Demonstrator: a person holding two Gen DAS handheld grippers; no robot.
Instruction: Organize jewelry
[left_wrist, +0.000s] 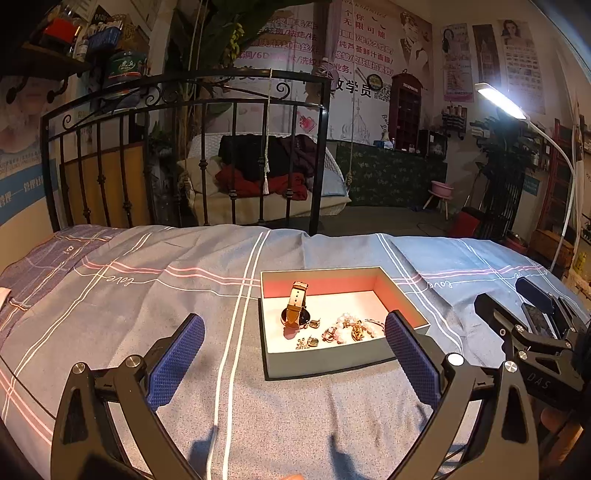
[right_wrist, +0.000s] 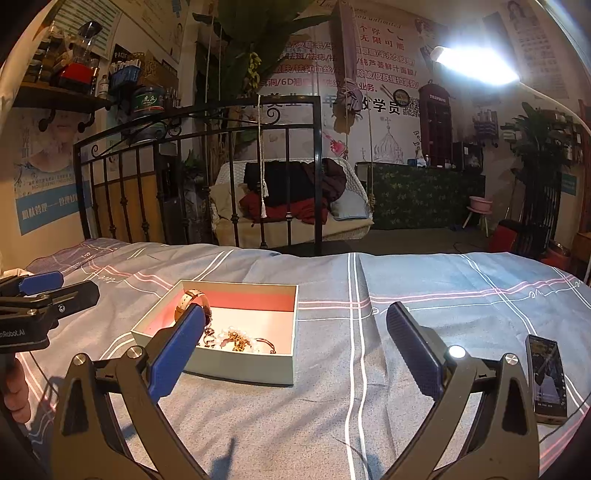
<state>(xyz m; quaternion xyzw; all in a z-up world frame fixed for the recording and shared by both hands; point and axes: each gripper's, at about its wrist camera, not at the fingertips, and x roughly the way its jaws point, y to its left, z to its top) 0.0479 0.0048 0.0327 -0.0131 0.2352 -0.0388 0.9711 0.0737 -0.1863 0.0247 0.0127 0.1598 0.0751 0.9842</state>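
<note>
Jewelry (left_wrist: 347, 328) in open box (left_wrist: 325, 363) on "love"-scripted sheet (right_wrist: 406, 314) (both grippers (left_wrist: 293, 345) (right_wrist: 295, 341) spread, empty).

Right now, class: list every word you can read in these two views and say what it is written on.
"love": stitched on the bedsheet.
"TELEPHONE": red phone-box cabinet.
"DAS": right gripper body.
"nRobot.AI", cut off: left gripper body.
"无限可能": wall banner.
Poster small print: too blurred.

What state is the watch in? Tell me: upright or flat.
Upright: the watch stands on its face inside the box, strap rising.
</note>
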